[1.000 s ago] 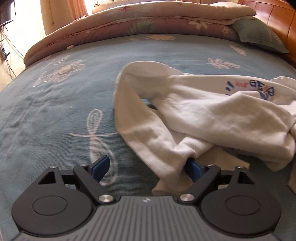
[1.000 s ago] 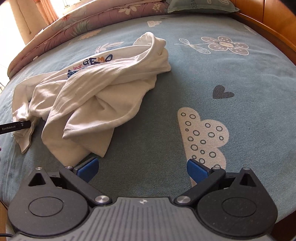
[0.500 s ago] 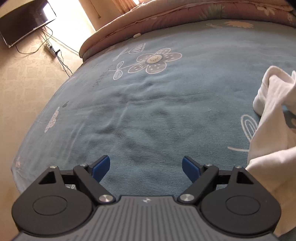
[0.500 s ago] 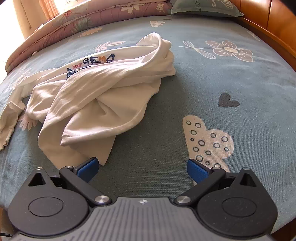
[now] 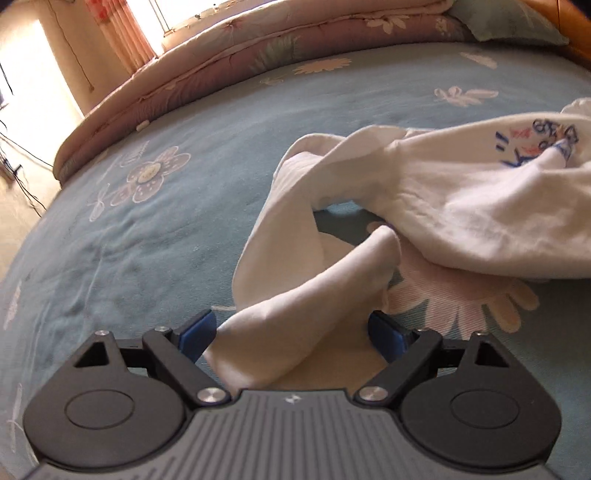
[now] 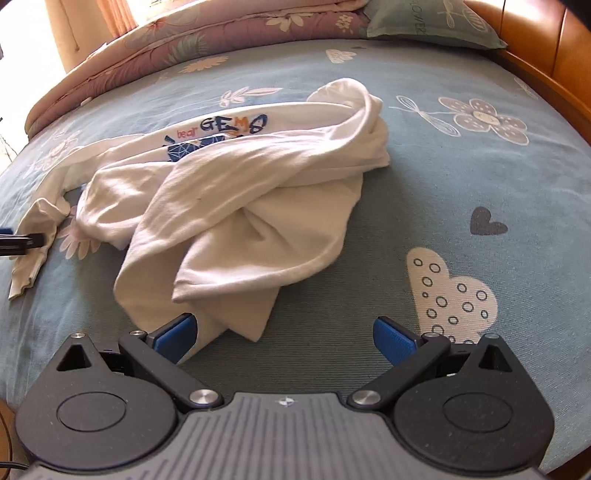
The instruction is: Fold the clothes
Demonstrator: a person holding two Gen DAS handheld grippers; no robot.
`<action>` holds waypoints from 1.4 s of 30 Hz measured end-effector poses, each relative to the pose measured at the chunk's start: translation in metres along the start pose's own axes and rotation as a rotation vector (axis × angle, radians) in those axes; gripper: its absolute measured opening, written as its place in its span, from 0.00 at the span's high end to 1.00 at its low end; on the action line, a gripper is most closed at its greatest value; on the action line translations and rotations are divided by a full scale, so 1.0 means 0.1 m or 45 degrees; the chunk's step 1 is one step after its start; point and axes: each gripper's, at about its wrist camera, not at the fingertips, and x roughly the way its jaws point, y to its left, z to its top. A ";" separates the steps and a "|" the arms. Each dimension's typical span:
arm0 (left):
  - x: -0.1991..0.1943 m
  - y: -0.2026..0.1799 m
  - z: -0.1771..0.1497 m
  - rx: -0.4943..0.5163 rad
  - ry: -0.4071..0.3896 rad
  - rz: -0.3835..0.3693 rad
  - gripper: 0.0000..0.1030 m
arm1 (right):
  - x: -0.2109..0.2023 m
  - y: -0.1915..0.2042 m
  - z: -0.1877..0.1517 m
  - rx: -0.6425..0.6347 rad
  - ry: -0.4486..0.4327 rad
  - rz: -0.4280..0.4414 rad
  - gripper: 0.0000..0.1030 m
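Since the frame half a second earlier, the left gripper point(image 5: 291, 334) has been swung back from the bare sheet toward the garment, so that a sleeve end point(image 5: 295, 332) now lies between its blue pads; the right-wrist view has been shifted only slightly nearer.

**Tool state.** The left gripper is spread wide, with the sleeve end lying loose in the gap; no clamping is seen. The right gripper point(image 6: 284, 334) is likewise spread wide and holds nothing. A hem corner point(image 6: 243, 325) lies just beside its left pad point(image 6: 175, 336).

**Task state.** The white shirt point(image 6: 251, 206) is lying crumpled near the middle of the bed sheet point(image 6: 461, 177). No flat panel and no squared fold can be made out: one sleeve is trailing toward the left gripper, the body is twisted over itself, and the printed lettering point(image 6: 232, 123) is partly buried under a fold. The garment is judged to be unfolded; spreading and folding are judged to be left.

**Materials and shapes.**
- Shirt: soft, thin knit, limp, draped in rounded ridges and deep creases; the sleeve cuff in the right-wrist view point(image 6: 26, 277) shows a stitched edge.
- Sheet: blue-grey, finely woven, matte, printed with flowers, hearts and a dotted cloud shape point(image 6: 450, 291).
- Quilt point(image 6: 221, 26): padded, folded at the far edge.
- Pads: blue, ribbed, on black linkages.
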 end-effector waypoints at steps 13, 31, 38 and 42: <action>-0.03 1.03 -0.56 -0.071 0.192 0.244 0.06 | 0.01 -0.10 -0.06 0.033 0.008 0.001 0.00; -0.02 0.52 0.45 0.045 -0.098 -0.040 0.08 | 0.05 -0.05 0.00 0.015 -0.006 -0.005 0.00; 0.43 0.62 0.85 -0.002 -0.130 0.030 0.07 | 0.08 -0.21 0.06 0.048 0.000 -0.054 0.00; 0.73 0.95 1.09 -0.119 -0.102 0.065 0.07 | 0.13 -0.24 0.09 0.061 -0.001 -0.060 0.00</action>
